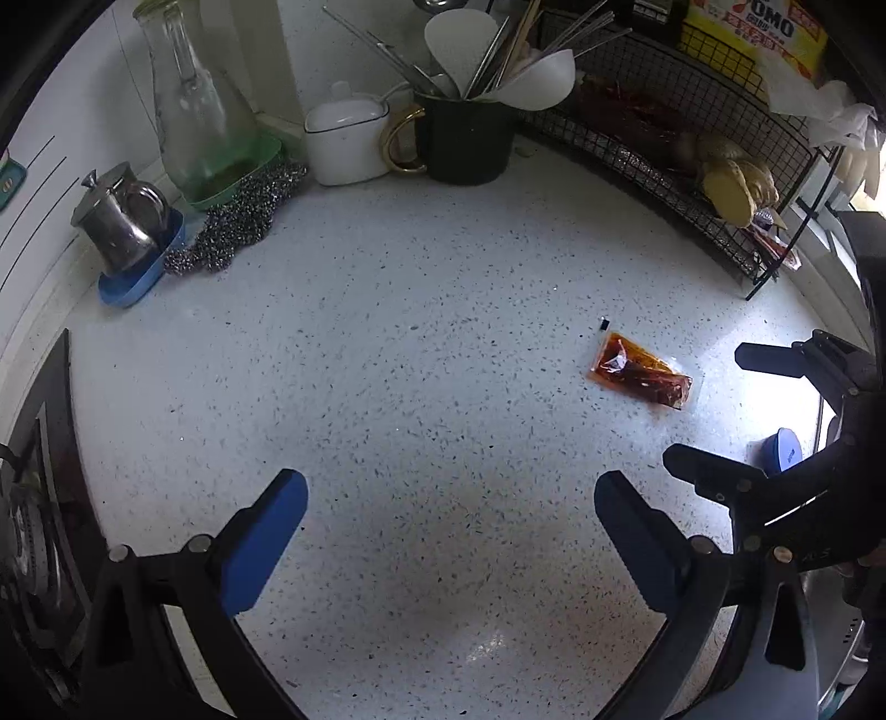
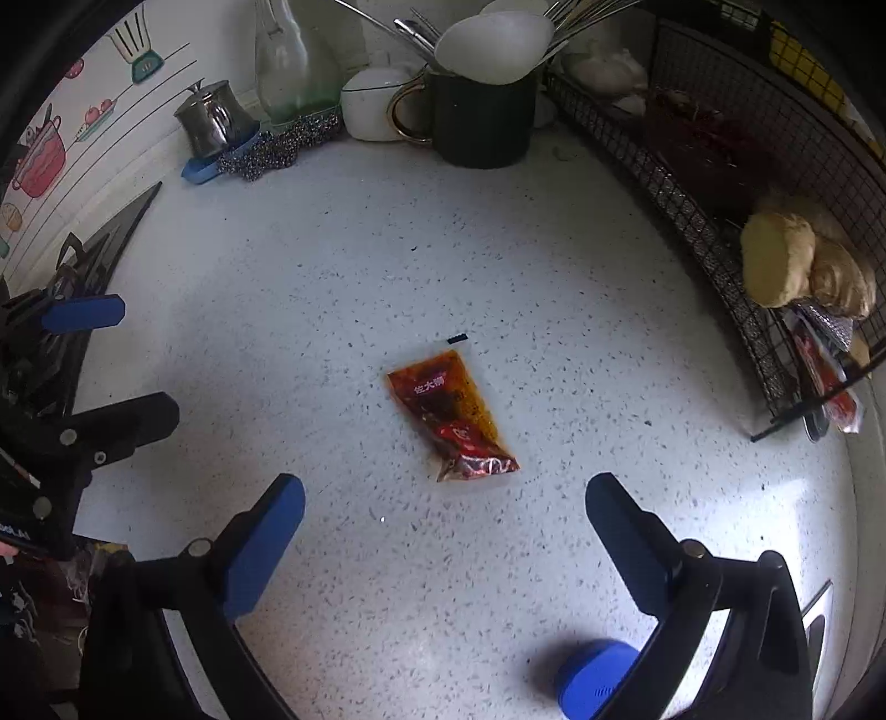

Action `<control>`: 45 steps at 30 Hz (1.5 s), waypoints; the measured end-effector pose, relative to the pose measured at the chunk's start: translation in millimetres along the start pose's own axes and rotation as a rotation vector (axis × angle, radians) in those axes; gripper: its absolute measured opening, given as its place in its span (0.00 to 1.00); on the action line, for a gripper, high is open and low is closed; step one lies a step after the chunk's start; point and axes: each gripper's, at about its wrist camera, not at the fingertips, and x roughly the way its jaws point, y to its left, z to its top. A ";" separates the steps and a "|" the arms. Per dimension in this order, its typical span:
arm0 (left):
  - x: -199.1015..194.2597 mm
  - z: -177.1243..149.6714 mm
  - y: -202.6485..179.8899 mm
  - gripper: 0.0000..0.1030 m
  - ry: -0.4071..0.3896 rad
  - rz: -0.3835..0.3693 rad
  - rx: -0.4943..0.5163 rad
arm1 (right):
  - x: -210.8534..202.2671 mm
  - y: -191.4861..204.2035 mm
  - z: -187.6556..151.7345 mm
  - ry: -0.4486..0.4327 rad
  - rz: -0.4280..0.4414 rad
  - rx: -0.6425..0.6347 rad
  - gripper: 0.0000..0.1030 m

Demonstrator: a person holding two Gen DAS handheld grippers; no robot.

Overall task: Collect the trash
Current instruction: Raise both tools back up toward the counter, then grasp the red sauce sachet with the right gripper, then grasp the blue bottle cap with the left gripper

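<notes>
Yellow packet (image 1: 753, 33): "OMO" in red, up in the wire rack (image 1: 664, 160).
Sauce sachet (image 2: 451, 412): white characters, too small to read.

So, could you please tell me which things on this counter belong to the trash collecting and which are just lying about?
Job in hand:
sauce packet, lying flat on the counter
right gripper, open, packet just ahead of it
left gripper, open

Just lying about:
dark mug of utensils
steel teapot
metal scourers
wire rack
glass bottle
</notes>
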 end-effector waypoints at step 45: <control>-68.8 -29.7 -130.4 1.00 -0.039 -0.141 0.258 | -130.2 -52.6 -131.7 -0.124 -0.097 0.330 0.12</control>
